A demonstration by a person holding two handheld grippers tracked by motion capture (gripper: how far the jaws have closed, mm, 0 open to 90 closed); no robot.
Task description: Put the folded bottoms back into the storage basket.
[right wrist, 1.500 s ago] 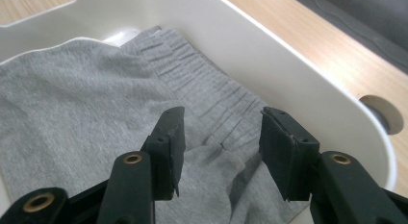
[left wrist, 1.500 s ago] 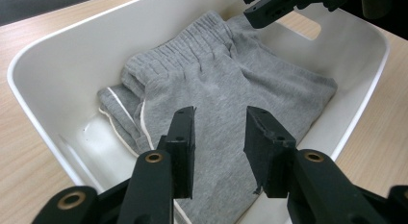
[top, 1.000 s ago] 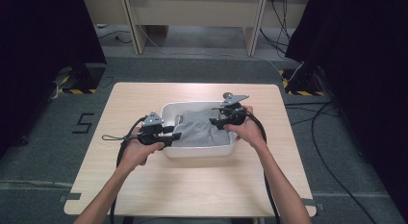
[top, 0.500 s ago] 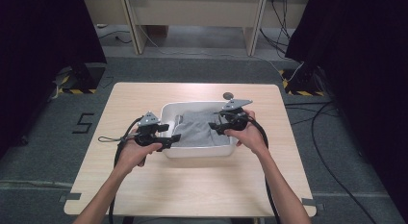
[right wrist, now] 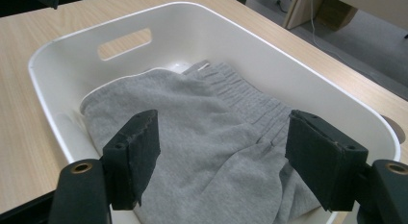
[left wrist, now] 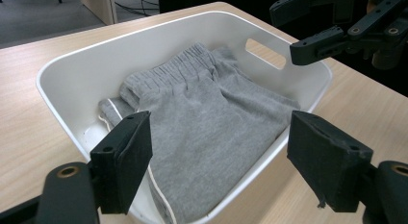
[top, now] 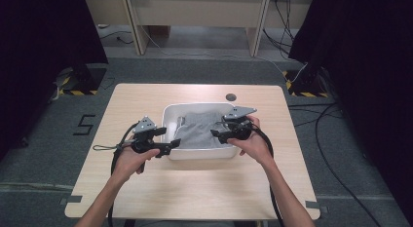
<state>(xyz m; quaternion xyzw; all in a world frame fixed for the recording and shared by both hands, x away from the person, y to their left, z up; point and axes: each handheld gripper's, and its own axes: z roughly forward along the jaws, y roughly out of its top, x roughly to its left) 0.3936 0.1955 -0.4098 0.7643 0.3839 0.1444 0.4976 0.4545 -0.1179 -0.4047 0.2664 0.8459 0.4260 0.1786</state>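
A folded grey jersey pair of shorts (left wrist: 202, 118) with an elastic ribbed waistband and thin white piping is laid flat inside a white rectangular plastic tub (top: 168, 115) with rounded corners and cut-out handle slots. The tub floor is mostly covered by the shorts. The tub is set upright at the middle of the table.

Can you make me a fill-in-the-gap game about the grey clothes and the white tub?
1. The folded grey shorts lie inside a ____ tub.
2. The tub stands on a ____ table.
3. The jaws of the left gripper and the right gripper have just been opening and hold ____.
4. The shorts have a stretchy ____ at the top.

Missing words: white; wooden; nothing; waistband
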